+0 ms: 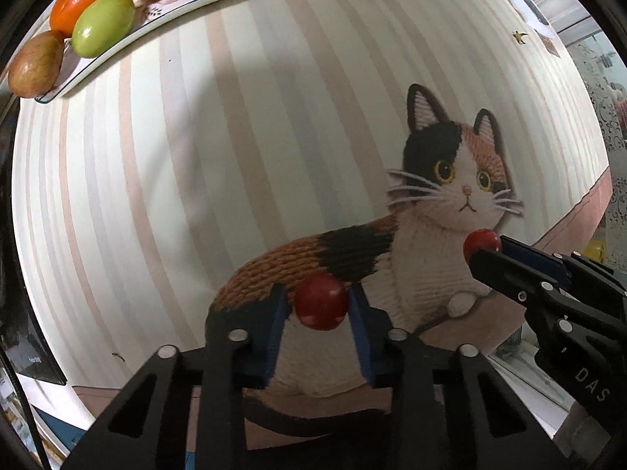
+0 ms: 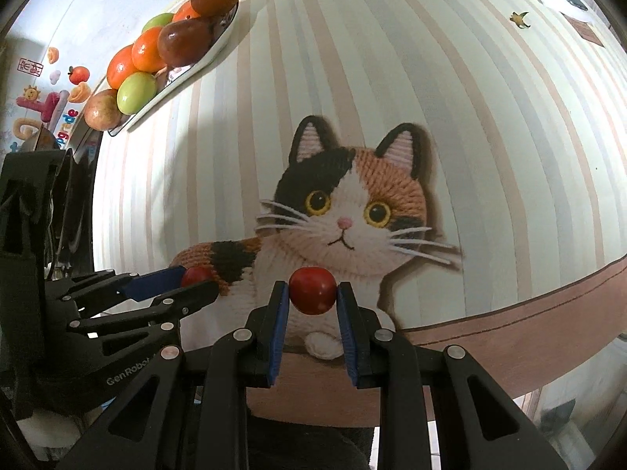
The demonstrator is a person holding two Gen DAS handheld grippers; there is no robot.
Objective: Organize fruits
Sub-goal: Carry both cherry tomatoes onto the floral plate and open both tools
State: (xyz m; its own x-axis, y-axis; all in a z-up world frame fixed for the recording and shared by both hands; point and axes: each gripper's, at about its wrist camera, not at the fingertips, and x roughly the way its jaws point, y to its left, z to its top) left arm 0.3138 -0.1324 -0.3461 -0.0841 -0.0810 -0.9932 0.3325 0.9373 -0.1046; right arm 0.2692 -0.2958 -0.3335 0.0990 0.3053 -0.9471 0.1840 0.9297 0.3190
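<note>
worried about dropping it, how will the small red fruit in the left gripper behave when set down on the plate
The red fruit looks round and glossy, so it will probably roll once the left gripper lets go. Only its two sides are pinched, so it may slip. The plate looks shallow and already crowded, so it could roll off the rim.

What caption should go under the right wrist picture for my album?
Right gripper pinches a red cherry tomato over the cat tablecloth, fruit plate waiting behind.
</note>
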